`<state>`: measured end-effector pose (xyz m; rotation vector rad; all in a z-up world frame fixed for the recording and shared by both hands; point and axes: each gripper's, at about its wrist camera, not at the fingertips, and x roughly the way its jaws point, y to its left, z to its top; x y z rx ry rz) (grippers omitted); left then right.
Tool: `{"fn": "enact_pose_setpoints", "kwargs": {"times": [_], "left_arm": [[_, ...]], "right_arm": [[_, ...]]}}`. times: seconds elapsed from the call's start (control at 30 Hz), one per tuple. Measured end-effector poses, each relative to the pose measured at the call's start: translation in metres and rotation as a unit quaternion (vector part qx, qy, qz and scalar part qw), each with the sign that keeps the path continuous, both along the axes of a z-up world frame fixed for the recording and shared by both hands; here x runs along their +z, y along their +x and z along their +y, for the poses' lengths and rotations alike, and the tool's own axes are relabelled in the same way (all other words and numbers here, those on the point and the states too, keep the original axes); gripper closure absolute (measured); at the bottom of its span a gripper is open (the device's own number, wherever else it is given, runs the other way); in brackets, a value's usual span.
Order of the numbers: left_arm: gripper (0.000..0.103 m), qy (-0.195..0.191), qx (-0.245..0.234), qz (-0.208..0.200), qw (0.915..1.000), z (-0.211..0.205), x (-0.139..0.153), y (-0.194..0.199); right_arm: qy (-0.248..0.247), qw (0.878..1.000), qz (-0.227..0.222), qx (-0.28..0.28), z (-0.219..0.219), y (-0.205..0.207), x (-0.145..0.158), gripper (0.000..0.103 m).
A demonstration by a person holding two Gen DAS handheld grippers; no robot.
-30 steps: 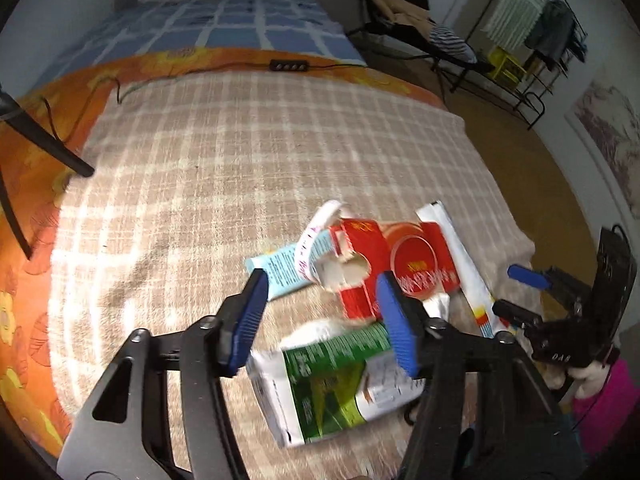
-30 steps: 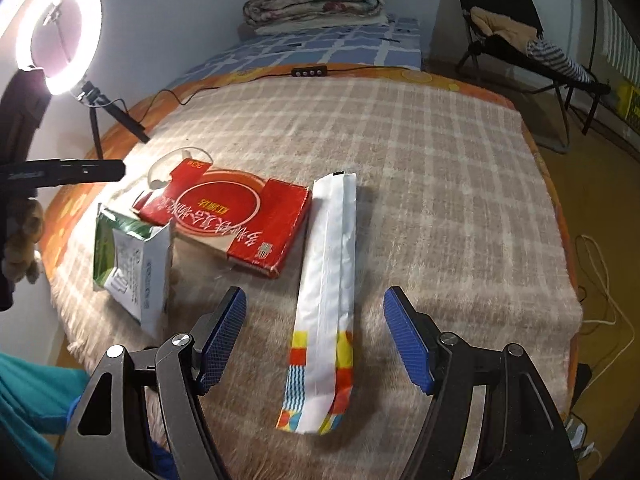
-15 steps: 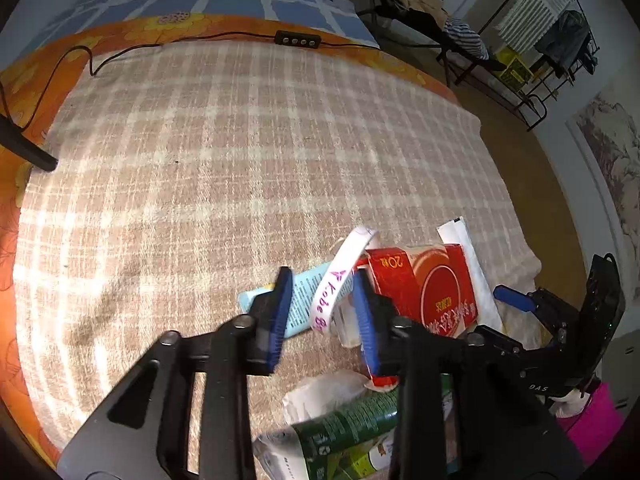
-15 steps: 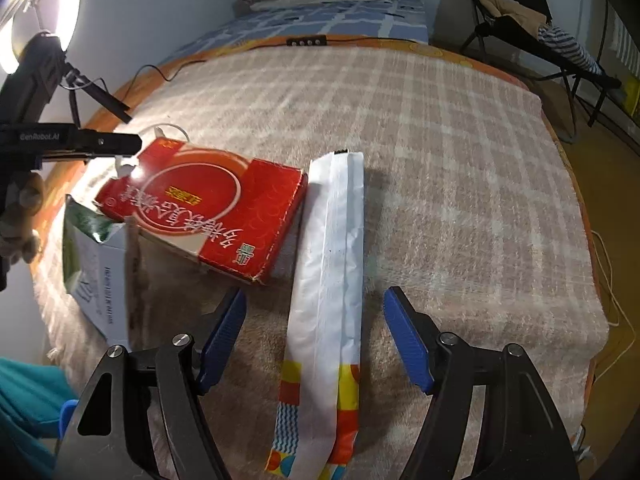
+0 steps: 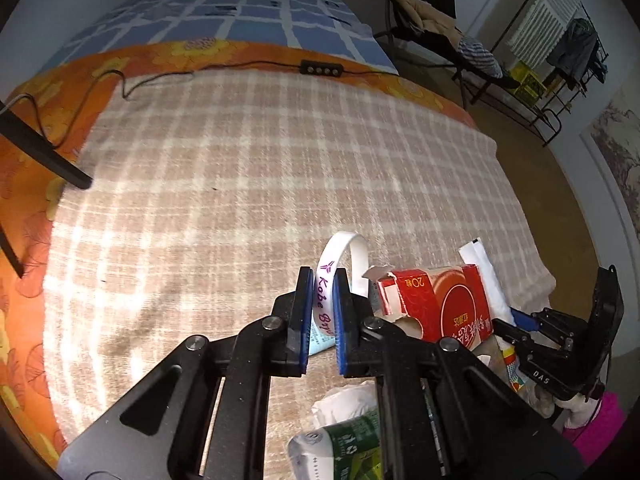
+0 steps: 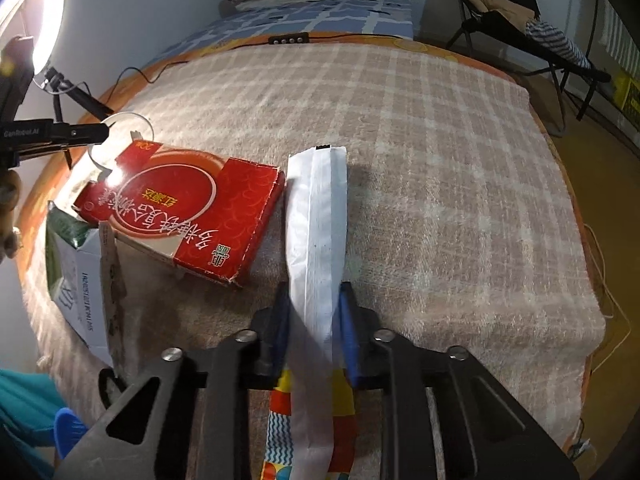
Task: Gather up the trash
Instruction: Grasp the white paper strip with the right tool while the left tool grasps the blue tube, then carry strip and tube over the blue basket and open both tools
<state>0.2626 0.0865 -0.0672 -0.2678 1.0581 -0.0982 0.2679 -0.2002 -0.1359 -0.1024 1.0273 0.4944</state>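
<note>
White wrapper [image 6: 316, 236] runs lengthwise straight ahead from the right gripper [image 6: 312, 320] clamping it, while the left gripper [image 5: 322, 312] pinches the wristband [image 5: 338, 256].

So it's a bed with a beige plaid blanket [image 6: 440, 152] spread over an orange flowery sheet [image 5: 36, 168]. The red box [image 6: 192, 216] is the anchor: a long white wrapper [image 6: 318, 216] lies just right of it, a green and white carton [image 6: 72, 280] sits at its near left corner. Way beyond the box, a black cable with an inline switch [image 6: 288, 39] runs across the sheet.
</note>
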Motion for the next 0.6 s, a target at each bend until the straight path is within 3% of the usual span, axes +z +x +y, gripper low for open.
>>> {"fn": "enact_pose_setpoints", "kwargs": {"times": [0.27,0.6], "left_arm": [[0.096,0.010,0.018,-0.027,0.9994,0.012,0.021,-0.017],[0.096,0.016,0.011,-0.062,0.9979,0.015,0.058,-0.067]], "right_arm": [[0.015,1.000,-0.022,-0.008,-0.005,-0.012,0.018,0.090],[0.058,0.997,-0.058,0.000,-0.015,-0.049,0.064,0.090]]}}
